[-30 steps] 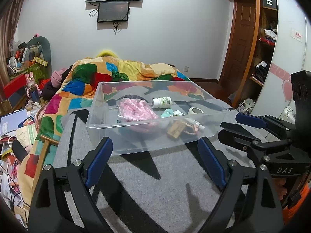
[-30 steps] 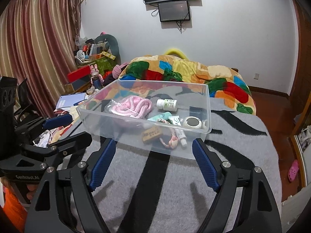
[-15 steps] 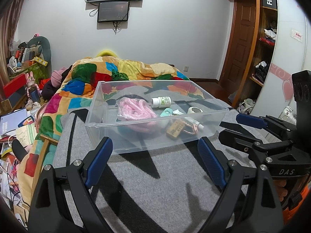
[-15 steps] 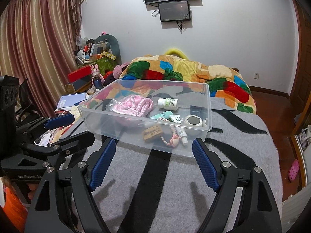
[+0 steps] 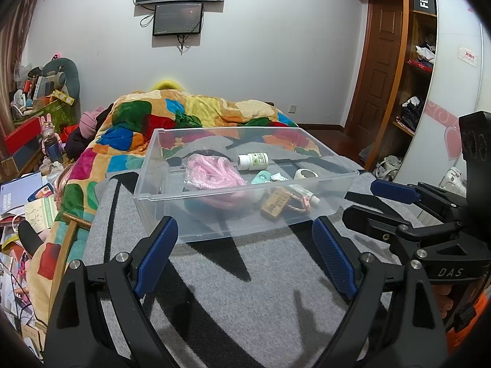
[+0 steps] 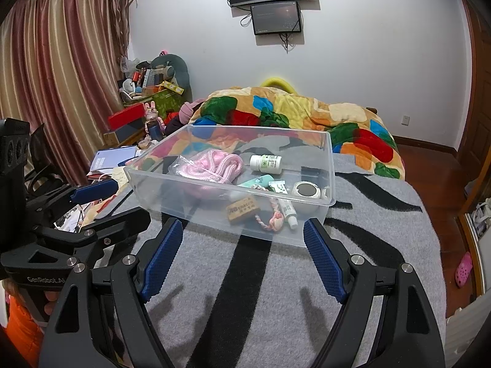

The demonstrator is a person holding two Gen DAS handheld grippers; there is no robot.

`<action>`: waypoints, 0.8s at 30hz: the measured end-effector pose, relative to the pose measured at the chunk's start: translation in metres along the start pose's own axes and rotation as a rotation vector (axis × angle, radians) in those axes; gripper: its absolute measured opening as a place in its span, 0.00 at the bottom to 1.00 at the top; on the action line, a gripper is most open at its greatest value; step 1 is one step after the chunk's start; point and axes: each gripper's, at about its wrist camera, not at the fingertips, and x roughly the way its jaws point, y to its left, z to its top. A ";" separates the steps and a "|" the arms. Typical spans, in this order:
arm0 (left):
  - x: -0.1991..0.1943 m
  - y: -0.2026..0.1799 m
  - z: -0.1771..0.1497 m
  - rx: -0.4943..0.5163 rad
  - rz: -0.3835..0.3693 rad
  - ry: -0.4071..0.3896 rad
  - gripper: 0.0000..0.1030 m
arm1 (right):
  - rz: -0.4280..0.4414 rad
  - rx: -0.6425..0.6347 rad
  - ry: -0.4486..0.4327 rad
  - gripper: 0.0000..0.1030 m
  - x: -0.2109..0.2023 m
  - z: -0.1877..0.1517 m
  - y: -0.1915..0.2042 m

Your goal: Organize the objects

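A clear plastic bin [image 5: 172, 211] [image 6: 147, 190] sits on a grey and black striped blanket [image 5: 245, 291]. In it lie a pink rope bundle [image 5: 211, 173] [image 6: 214, 165], a white pill bottle [image 5: 253, 161] [image 6: 265, 163], a teal item [image 5: 260, 178], a tape roll [image 6: 307, 190], a wooden block [image 6: 242, 208] and a small tube [image 6: 287, 208]. My left gripper [image 5: 244, 253] is open and empty just in front of the bin. My right gripper [image 6: 241, 251] is open and empty, also in front of the bin.
A colourful quilt [image 5: 190, 116] lies heaped behind the bin. Cluttered books and boxes [image 5: 27, 184] lie left of the bed. A wardrobe with shelves [image 5: 420, 70] stands at the right. Each gripper shows in the other's view [image 5: 429, 224] [image 6: 61, 214].
Both grippers have drawn back slightly from the bin, which now looks a little farther off. Both stay open and empty.
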 end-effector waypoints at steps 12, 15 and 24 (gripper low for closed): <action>0.000 -0.002 -0.001 0.000 -0.003 -0.003 0.88 | 0.001 0.001 0.000 0.76 0.000 0.000 0.001; -0.001 -0.002 -0.002 0.000 -0.003 -0.003 0.88 | 0.000 0.000 -0.001 0.76 -0.001 -0.001 0.001; -0.003 -0.001 -0.003 -0.008 -0.008 0.000 0.88 | 0.002 0.008 0.003 0.76 -0.002 -0.001 0.000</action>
